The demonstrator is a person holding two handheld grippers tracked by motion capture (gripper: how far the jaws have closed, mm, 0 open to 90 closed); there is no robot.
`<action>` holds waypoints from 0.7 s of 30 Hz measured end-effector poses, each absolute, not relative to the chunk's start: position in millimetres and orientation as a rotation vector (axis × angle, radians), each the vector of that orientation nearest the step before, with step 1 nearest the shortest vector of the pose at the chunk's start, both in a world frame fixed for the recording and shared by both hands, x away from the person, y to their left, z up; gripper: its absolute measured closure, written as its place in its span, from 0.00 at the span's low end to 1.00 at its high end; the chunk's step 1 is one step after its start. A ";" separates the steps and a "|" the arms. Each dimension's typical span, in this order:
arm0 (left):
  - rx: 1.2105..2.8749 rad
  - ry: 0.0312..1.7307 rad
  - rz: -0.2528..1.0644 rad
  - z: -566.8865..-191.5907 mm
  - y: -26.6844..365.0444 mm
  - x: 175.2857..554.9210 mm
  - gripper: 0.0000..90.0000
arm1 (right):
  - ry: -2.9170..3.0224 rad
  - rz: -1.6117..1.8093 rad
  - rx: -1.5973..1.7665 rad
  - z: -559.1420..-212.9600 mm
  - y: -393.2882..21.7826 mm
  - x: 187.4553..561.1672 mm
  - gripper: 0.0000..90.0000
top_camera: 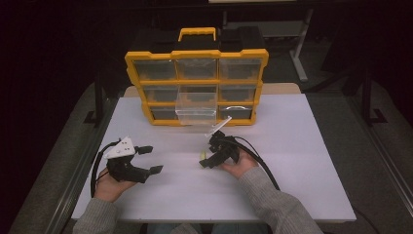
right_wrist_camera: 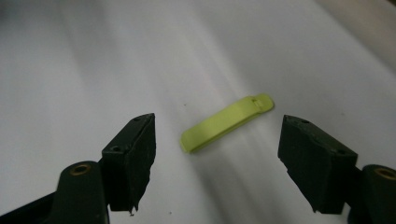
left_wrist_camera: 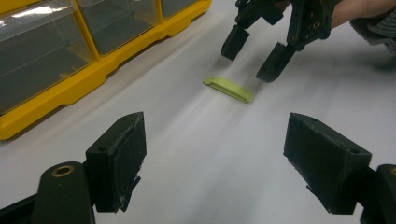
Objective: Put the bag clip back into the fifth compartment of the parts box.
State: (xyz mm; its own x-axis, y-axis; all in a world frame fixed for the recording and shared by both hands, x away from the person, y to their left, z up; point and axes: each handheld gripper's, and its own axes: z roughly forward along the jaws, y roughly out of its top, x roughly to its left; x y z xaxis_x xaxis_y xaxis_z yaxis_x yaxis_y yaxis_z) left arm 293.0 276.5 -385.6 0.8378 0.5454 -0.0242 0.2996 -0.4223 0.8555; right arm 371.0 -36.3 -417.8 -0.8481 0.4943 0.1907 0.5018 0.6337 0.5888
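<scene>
Lime-green plastic clip [top_camera: 203, 156], in the high view, lay flat on the white table [top_camera: 302, 161] near its middle, a small sliver just beside the tips of the right gripper [top_camera: 207, 162]. That gripper's jaws pointed down and left towards the clip and stood apart, holding nothing. The left gripper [top_camera: 150, 159] sat nearer the table's left edge, well apart from the clip, its jaws spread and empty, with the grey three-cornered plate [top_camera: 121, 147] on top. At the far edge stood a yellow organiser case [top_camera: 195, 87] with clear drawers; one clear drawer [top_camera: 196, 109] in the middle column was pulled out towards the person. No writing or brand could be read on the case or the grippers.

In the left gripper view, the left gripper [left_wrist_camera: 243, 163] had its two black jaws wide apart with bare table between them. Beyond them lay the clip [left_wrist_camera: 229, 88], and just past it the right gripper [left_wrist_camera: 252, 56] hung over the table, jaws apart, its tips close to the clip but not touching. The organiser case [left_wrist_camera: 84, 79] ran along the upper left.

In the right gripper view, the right gripper [right_wrist_camera: 217, 161] was spread wide and pinched nothing; the clip [right_wrist_camera: 226, 122] lay slantwise on the table, just beyond the gap between the jaws, touching neither pad.
</scene>
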 end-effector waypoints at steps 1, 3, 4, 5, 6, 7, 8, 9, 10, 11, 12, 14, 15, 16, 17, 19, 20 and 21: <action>2.036 0.621 0.318 -385.6 276.4 292.9 0.23 | -2.828 -1.019 -0.864 -418.9 -34.8 370.9 0.30; 2.039 0.619 0.318 -385.2 276.8 293.1 0.24 | -2.824 -1.000 -0.866 -421.8 -30.9 371.2 0.31; 2.040 0.618 0.319 -385.2 276.9 293.1 0.24 | -2.822 -0.987 -0.867 -424.0 -28.3 371.4 0.31; 2.042 0.618 0.320 -385.2 277.1 293.3 0.24 | -2.827 -0.982 -0.864 -425.5 -27.1 372.0 0.31; 2.044 0.617 0.320 -385.2 277.5 293.5 0.24 | -2.831 -0.973 -0.860 -427.4 -25.9 372.5 0.30; 2.044 0.617 0.321 -385.2 277.8 293.7 0.24 | -2.825 -0.967 -0.860 -429.3 -24.2 373.4 0.30; 2.044 0.617 0.324 -385.4 277.9 293.8 0.24 | -2.820 -0.962 -0.859 -430.8 -23.1 374.0 0.30; 2.041 0.625 0.321 -385.6 277.8 293.5 0.24 | -2.818 -0.952 -0.863 -432.0 -22.0 374.4 0.30; 2.040 0.624 0.320 -385.6 277.9 293.6 0.24 | -2.815 -0.943 -0.870 -433.2 -21.0 374.8 0.30; 2.039 0.624 0.319 -385.6 277.8 293.6 0.24 | -2.820 -0.943 -0.870 -434.6 -20.5 375.6 0.30; 2.044 0.615 0.324 -385.2 277.9 293.9 0.24 | -2.810 -0.940 -0.879 -435.4 -19.8 376.0 0.31; 2.040 0.616 0.322 -384.9 277.9 293.6 0.24 | -2.808 -0.948 -0.900 -435.1 -19.1 377.1 0.33; 2.040 0.616 0.322 -384.7 278.0 293.6 0.24 | -2.809 -0.949 -0.897 -435.1 -18.7 377.8 0.33; 2.041 0.616 0.324 -384.5 278.0 293.5 0.24 | -2.806 -0.946 -0.905 -434.7 -17.8 377.9 0.34; 2.039 0.616 0.324 -384.5 278.0 293.4 0.24 | -2.809 -0.942 -0.906 -434.5 -16.7 378.2 0.36; 2.036 0.613 0.324 -384.3 278.0 293.5 0.24 | -2.818 -0.934 -0.903 -433.7 -13.8 378.1 0.40; 2.041 0.611 0.326 -384.1 278.3 293.6 0.24 | -2.827 -0.930 -0.901 -433.7 -12.0 377.7 0.42; 2.046 0.609 0.326 -384.1 278.5 293.6 0.24 | -2.841 -0.927 -0.895 -433.8 -10.9 377.8 0.44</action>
